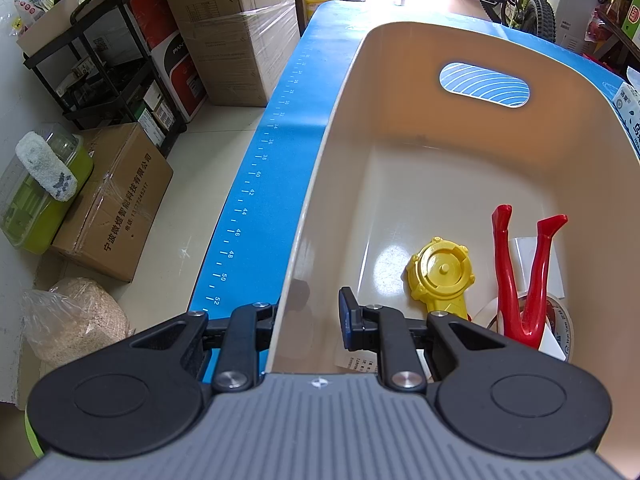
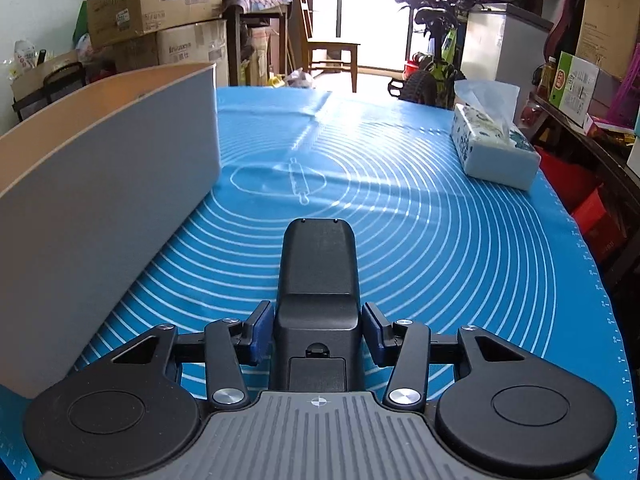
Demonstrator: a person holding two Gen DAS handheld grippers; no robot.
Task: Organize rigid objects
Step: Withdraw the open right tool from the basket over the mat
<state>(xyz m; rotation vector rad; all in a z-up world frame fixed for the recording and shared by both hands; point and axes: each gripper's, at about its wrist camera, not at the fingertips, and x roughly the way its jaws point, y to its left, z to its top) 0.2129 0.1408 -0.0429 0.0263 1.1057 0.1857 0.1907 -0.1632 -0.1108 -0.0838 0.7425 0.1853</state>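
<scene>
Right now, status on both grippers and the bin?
Left gripper clamped on bin wall. Right gripper jaws around black device on mat. Bin holds yellow toy, red tool. Nothing blocking.

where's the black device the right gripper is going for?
Right wrist view, bottom centre: the black device lies on the blue mat between the right gripper's fingers, with the beige bin to its left.

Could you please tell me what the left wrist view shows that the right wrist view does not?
Only the left wrist view shows the bin's inside, holding a yellow part, red tongs and a tape roll, with the left gripper astride the bin wall. Only the right wrist view shows the right gripper around a black device. Both show the bin, blue mat and tissue pack.
</scene>
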